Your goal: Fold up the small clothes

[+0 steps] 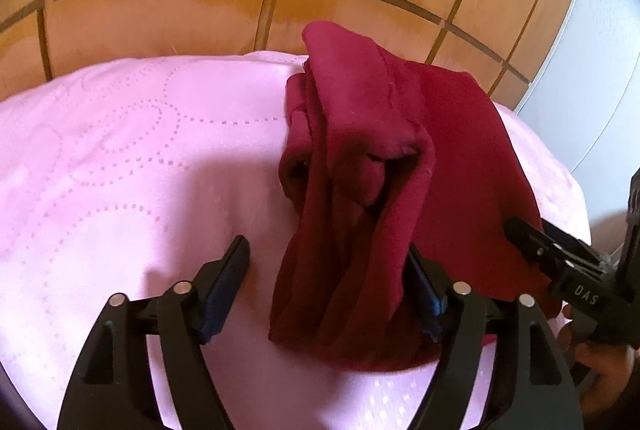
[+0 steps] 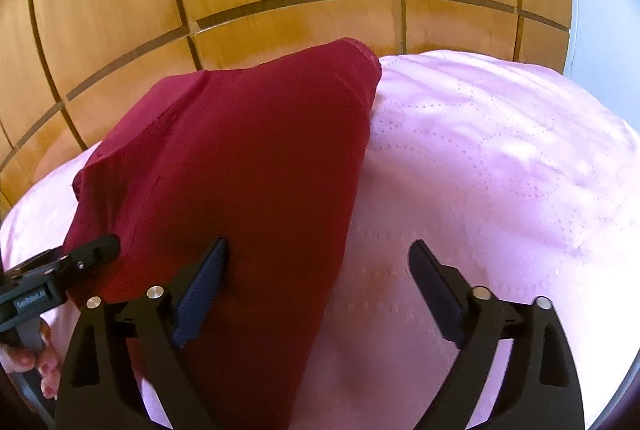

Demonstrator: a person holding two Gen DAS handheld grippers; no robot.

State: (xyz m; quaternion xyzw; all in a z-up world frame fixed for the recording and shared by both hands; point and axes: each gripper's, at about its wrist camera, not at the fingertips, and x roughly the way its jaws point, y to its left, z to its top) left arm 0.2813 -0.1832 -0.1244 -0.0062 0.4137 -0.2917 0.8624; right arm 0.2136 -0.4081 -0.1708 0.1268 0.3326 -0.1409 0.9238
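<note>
Garment (image 1: 384, 165), dark red, lies folded into a long bundle on the pink quilt (image 1: 120, 157), filling the centre and right of the left wrist view and the left half of the right wrist view; its far tip reaches the quilt's edge, beyond which orange floor tiles (image 1: 168, 9) fill the top of both frames. The quilt gives a soft, flat bed for folding, which is likely why the cloth is spread there. One side of the bundle is smooth, the other rumpled with loose folds, so the folding seems partly done.

The left hand-held gripper (image 1: 328, 270) stands wide at the bottom of its frame, its jaws straddling the near end of the cloth, one finger on the quilt and the other at the fabric, without pinching. The right hand-held gripper (image 2: 318, 266) is spread wide too, one finger over the garment, the other over bare quilt. Neither holds anything; both seem placed to take the near edge.
</note>
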